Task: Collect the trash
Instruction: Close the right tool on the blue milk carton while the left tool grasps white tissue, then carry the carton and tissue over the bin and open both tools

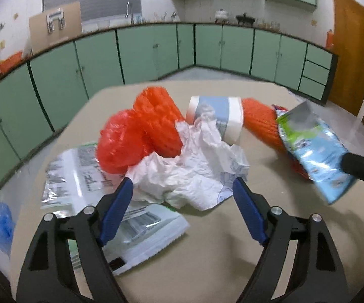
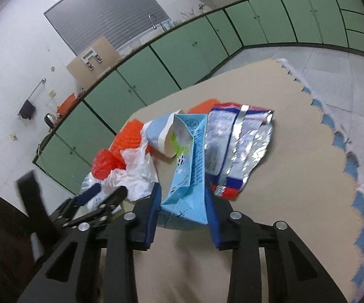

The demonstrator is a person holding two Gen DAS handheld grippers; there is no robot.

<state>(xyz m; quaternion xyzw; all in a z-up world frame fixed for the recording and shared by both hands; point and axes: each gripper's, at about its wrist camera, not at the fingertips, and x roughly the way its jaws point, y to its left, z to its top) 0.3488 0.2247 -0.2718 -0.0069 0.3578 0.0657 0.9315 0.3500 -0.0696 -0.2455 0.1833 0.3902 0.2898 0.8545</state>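
Beige table (image 2: 295,176): right hand-held gripper (image 2: 183,202) clamping carton (image 2: 189,176).

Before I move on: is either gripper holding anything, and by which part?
The right gripper clamps the flattened light-blue drink carton by its near end. The left gripper is open, holding nothing.

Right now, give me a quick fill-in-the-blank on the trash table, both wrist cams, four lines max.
1. The right tool is closed on a light ____ carton.
2. The left tool is ____, with crumpled white paper just ahead of it.
3. The paper cup lies on its ____.
4. The mesh sleeves are ____ in colour.

Missing words: blue; open; side; orange
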